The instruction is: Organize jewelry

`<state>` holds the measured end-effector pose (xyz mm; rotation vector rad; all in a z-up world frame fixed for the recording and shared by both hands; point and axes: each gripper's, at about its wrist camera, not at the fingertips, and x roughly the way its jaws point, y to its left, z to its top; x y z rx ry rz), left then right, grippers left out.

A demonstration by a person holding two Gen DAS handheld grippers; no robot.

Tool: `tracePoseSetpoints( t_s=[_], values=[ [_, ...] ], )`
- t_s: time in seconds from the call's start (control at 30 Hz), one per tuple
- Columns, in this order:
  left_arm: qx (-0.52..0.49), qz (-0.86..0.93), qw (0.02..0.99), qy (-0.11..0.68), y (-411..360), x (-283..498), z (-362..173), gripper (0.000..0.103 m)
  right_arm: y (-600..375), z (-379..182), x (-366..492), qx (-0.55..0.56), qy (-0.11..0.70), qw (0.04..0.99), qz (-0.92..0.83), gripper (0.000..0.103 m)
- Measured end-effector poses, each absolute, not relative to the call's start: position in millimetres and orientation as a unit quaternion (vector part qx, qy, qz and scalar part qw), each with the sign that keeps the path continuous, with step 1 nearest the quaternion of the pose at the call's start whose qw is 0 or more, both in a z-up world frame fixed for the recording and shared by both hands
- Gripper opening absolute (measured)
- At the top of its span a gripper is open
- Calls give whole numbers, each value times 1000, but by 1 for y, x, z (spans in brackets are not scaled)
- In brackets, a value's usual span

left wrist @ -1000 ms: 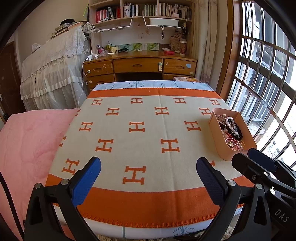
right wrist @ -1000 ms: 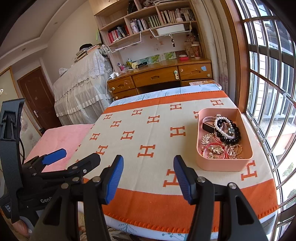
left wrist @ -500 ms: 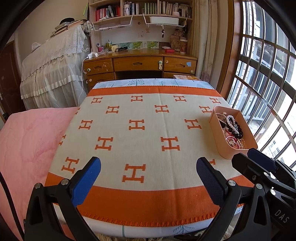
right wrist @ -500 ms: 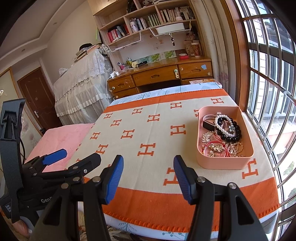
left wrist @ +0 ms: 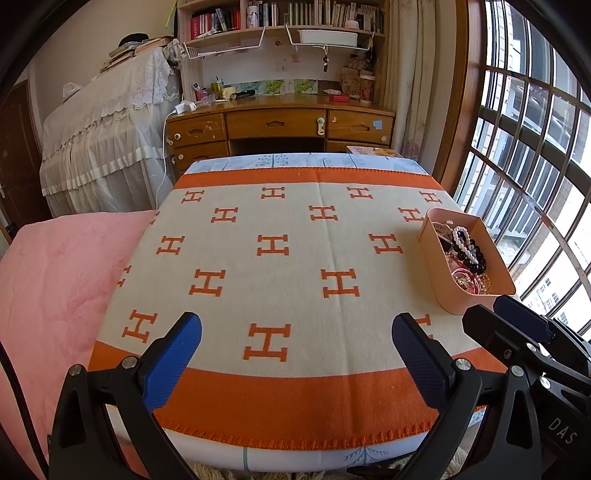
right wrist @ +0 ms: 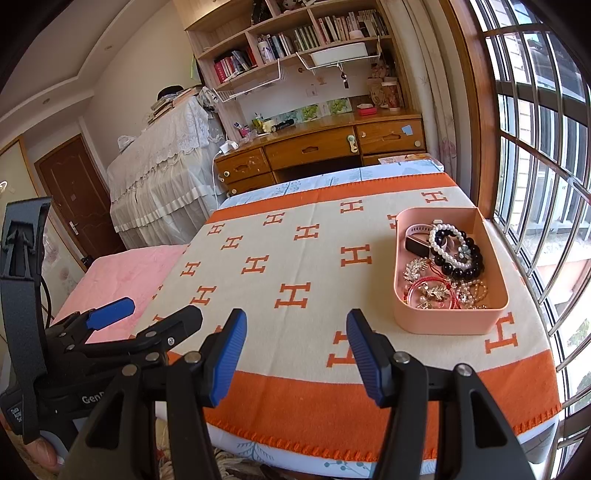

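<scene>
Both grippers idle over the near edge of the H-pattern blanket (left wrist: 295,258): left gripper (left wrist: 295,354) jaws wide apart, right gripper (right wrist: 295,354) jaws apart, nothing between either pair. Pink tray (right wrist: 448,321) sits at the blanket's right side near the window, filled with jewelry (right wrist: 448,266): pearl and black bead bracelets, brooches, watch.

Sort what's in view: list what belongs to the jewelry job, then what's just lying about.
For the job: pink tray, white bead bracelet, black bead bracelet, red bangle, gold brooch.

Lying about: blanket, pink quilt, desk, books, covered piano.
</scene>
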<state>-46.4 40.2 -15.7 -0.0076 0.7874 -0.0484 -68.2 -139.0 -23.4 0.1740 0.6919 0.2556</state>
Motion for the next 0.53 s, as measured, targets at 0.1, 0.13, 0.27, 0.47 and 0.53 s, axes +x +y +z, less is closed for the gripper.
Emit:
tracePoseSetpoints(
  t_s=[0.1, 0.13, 0.27, 0.47, 0.53],
  values=[
    [-4, -24, 923, 383, 40, -45, -15, 102, -139, -23, -68, 85, 338, 929, 125, 57],
    [-3, -23, 923, 383, 40, -46, -15, 102, -139, -23, -68, 86, 338, 929, 125, 57],
    [-4, -23, 923, 384, 42, -47, -17, 102, -139, -23, -68, 86, 338, 929, 125, 57],
    [-8, -23, 919, 394, 48, -47, -22, 102, -136, -26, -68, 86, 344, 926, 125, 57],
    [-9, -21, 916, 402, 51, -45, -24, 102, -130, -28, -69, 84, 350, 925, 124, 57]
  ],
)
